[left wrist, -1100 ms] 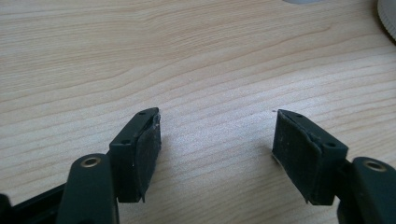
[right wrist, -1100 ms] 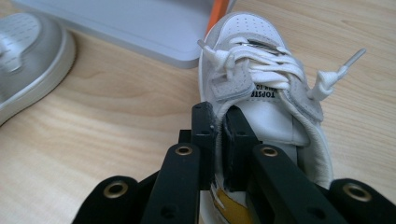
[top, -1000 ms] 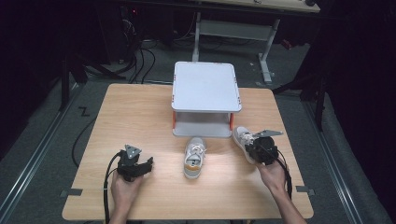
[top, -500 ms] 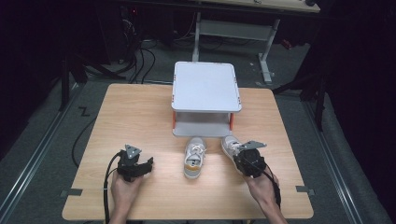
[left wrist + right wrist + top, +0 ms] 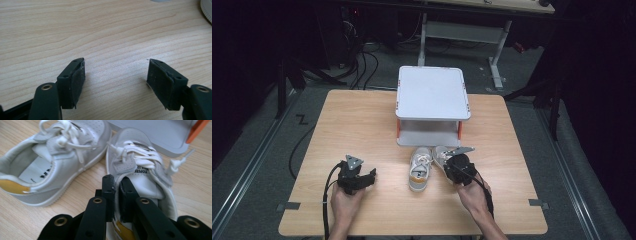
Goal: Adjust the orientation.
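The right gripper (image 5: pixel 454 161) is clamped on the heel rim of the right-hand sneaker (image 5: pixel 142 165), its jaws nearly together with the collar pinched between them. That shoe sits on the wooden table (image 5: pixel 362 115), just beside the second sneaker (image 5: pixel 420 169) and directly in front of the white two-tier shelf stand (image 5: pixel 432 95). The two shoes are side by side, close to touching. The left gripper (image 5: pixel 115 75) rests low over bare tabletop, well apart from the shoes, jaws spread with nothing between them.
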